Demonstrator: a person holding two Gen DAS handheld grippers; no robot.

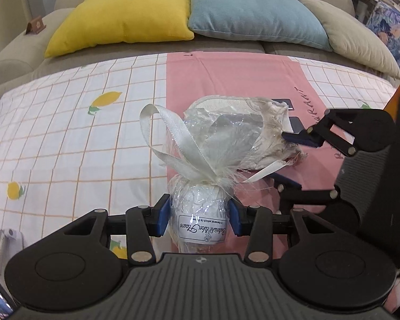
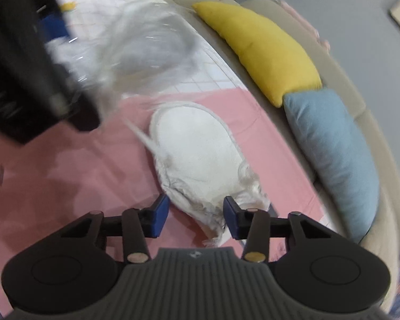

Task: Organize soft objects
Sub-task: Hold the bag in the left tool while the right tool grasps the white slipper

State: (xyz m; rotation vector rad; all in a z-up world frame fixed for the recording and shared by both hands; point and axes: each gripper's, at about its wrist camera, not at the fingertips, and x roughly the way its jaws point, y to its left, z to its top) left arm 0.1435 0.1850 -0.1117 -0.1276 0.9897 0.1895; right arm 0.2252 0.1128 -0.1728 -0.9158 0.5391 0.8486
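Left tongs [image 1: 199, 217] clench a cellophane-wrapped white ribboned bundle [image 1: 200, 208], lower centre; right tongs [image 2: 196, 217] straddle a white fabric slipper [image 2: 197, 154], grip unclear.

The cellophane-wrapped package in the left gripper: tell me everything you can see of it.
The cellophane-wrapped package is a rounded white bundle in crinkled clear film, gathered above and tied with a white ribbon in loose loops. A white label with script lettering reads upside down to the left wrist camera. It stands roughly upright, the left gripper clamped on its sides, blue pads pressing the film. Its flared top overlaps a whitish slipper behind, over the pink cloth.
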